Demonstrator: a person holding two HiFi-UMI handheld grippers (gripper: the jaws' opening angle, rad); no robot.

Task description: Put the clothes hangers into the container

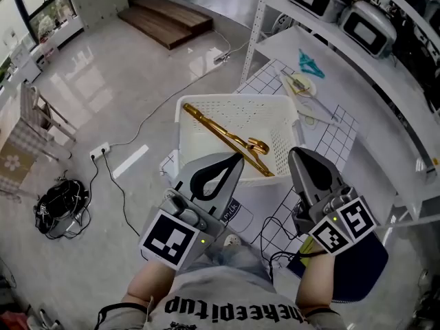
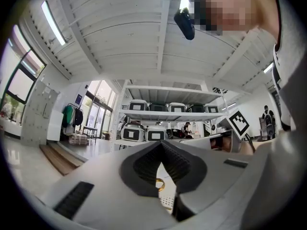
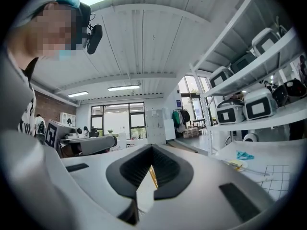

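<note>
A gold clothes hanger [image 1: 227, 137] lies slantwise inside the white perforated basket [image 1: 234, 102], its hook toward the near right corner. My left gripper [image 1: 236, 159] is shut and empty, its tip over the basket's near rim. To its right, the right gripper [image 1: 297, 153] is also shut and holds nothing, just off the basket's near right corner. In the left gripper view the jaws [image 2: 160, 143] meet, and the gold hook [image 2: 159, 184] shows through the gap below them. The right gripper view shows closed jaws [image 3: 152, 147] with a sliver of the gold hanger [image 3: 152, 176] behind them.
The basket stands on a white table with a grid mat [image 1: 330, 133]. A small teal item [image 1: 311, 64] and a plate [image 1: 300, 84] lie farther back. Shelves with appliances [image 1: 368, 29] rise at the right. A power strip [image 1: 100, 150], cables and a black bundle [image 1: 60, 208] lie on the floor at left.
</note>
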